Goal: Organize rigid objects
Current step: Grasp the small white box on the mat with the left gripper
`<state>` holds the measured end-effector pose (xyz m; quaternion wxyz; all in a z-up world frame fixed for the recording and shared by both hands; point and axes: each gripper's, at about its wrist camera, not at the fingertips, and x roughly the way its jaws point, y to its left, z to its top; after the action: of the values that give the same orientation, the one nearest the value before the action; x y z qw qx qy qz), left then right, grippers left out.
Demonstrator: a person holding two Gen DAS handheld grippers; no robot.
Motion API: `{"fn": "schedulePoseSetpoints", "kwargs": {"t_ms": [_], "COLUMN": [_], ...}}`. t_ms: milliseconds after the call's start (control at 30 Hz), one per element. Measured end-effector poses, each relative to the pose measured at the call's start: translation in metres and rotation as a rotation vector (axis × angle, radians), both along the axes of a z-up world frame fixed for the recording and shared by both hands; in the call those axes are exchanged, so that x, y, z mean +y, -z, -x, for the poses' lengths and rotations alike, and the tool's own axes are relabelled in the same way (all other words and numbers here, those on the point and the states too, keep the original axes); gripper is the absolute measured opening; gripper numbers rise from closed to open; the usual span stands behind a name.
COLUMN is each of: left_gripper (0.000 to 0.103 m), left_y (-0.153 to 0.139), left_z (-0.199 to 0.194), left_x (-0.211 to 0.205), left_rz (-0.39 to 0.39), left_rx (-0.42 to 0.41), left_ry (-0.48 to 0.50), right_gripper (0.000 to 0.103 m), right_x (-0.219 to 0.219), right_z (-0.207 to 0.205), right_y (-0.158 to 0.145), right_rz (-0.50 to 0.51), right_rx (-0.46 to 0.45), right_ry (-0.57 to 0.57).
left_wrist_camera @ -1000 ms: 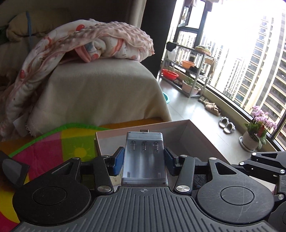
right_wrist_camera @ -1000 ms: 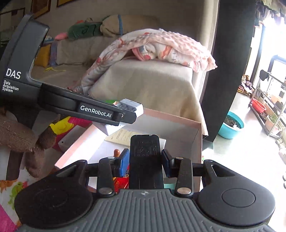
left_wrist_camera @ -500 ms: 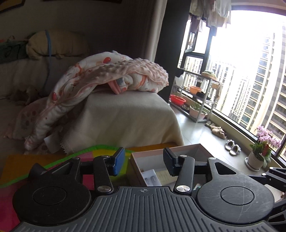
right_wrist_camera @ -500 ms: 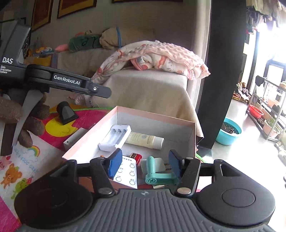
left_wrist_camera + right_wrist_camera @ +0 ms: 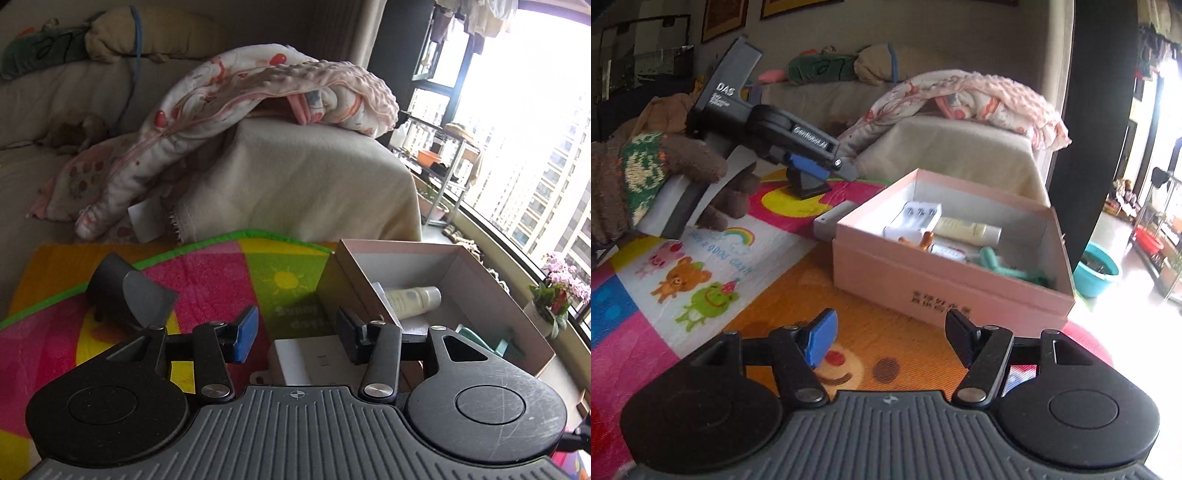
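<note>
pink box (image 5: 945, 291) front only in right view, flowerpot (image 5: 554, 306) only left

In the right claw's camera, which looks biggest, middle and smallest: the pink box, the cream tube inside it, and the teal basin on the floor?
1. pink box, by far the biggest.
2. teal basin.
3. cream tube, thinnest.
The basin stands farther away and is partly hidden behind the box, so its true size against the tube is unsure.
</note>
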<state>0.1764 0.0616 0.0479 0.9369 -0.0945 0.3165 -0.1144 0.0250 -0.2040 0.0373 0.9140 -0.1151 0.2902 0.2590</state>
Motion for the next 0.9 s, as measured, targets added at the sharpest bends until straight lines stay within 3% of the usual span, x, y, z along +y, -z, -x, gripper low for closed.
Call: {"fn": "schedulePoseSetpoints", "kwargs": {"t_ms": [200,367,467,633,900], "left_gripper": [0.048,0.038,0.034,0.033,0.046], "left_y": [0.020,0.030,0.032,0.032,0.031], "left_z": [-0.034,-0.025,-0.008,0.037,0.104], "left_x": [-0.011,-0.002,0.010,0.019,0.018], "left_rz": [-0.011,0.033,0.086,0.080,0.022], "left_rx": [0.070,0.093,0.117,0.114,0.085], "left_ry": [0.052,0.169,0.222,0.261,0.309], "right_gripper": [0.065,0.068,0.069,0.070,0.071], "right_x": [0.003,-0.004,-0.005,-0.004,-0.002], "right_z": [0.007,0.002,0.001,0.000,0.000], "right_y": [0.030,0.030,0.030,0.030,0.029], "right_rz": [-0.031,-0.073,-0.082,-0.075,-0.060], "right_rx": [0.101,0.129,0.132,0.132,0.128], "right_ry": [0.048,0.060,0.059,0.056,0.055]}}
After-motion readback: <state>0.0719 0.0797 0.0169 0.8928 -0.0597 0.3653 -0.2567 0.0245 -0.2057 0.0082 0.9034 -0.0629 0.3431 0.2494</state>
